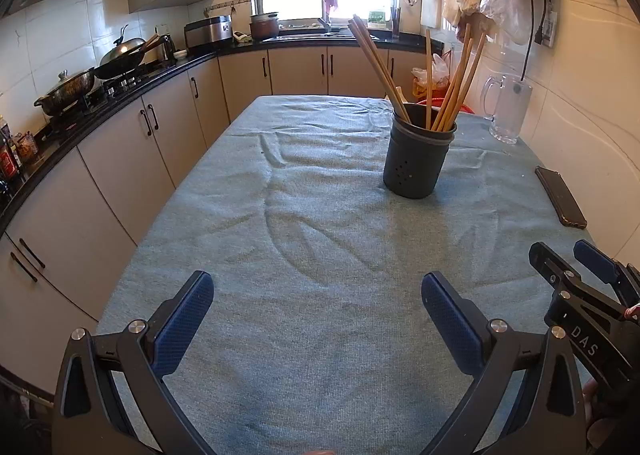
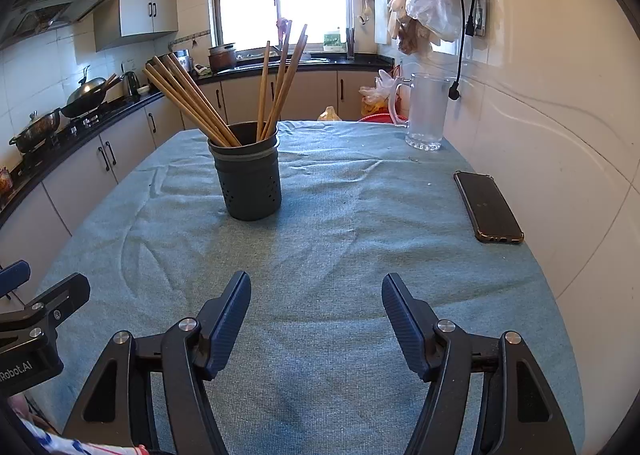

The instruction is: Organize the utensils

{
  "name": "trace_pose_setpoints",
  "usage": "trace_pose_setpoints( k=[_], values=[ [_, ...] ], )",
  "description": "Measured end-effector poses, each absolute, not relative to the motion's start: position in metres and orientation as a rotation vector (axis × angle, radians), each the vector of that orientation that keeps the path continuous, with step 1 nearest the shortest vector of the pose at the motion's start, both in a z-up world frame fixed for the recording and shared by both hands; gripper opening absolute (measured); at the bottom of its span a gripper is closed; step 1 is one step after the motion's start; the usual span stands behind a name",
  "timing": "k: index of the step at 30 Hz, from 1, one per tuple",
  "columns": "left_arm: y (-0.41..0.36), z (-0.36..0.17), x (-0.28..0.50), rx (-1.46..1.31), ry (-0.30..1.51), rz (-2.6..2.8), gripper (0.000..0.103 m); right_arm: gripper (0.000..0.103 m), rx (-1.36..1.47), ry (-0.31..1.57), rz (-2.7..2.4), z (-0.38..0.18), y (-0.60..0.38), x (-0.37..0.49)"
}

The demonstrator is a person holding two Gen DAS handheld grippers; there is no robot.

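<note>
Apparently done: chopsticks (image 2: 188,103) all stand in holder (image 2: 248,179), frame center on cloth (image 2: 340,215); no loose utensils visible. Left gripper (image 1: 318,295) and right gripper (image 2: 316,295), lower frame, both gape wide, empty.

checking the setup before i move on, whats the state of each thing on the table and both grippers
dark perforated utensil holder: upright on the cloth
wooden chopsticks: standing in the holder, leaning outward
clear glass mug: upright, looks empty
black phone: flat, screen dark
left gripper: open, holding nothing
right gripper: open, holding nothing
</note>
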State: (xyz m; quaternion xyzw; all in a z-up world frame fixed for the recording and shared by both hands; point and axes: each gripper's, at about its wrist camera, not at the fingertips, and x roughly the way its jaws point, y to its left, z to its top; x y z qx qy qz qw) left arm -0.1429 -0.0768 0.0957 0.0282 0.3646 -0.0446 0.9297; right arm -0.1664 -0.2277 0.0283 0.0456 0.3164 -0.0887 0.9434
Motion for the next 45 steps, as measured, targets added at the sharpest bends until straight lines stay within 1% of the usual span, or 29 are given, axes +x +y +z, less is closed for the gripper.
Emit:
trace_pose_setpoints(
  k=[45],
  values=[
    [-0.078,0.085,-0.141,0.047,0.8,-0.111,0.103,0.075,0.094,0.658,-0.179,0.022,-0.225,-0.168]
  ],
)
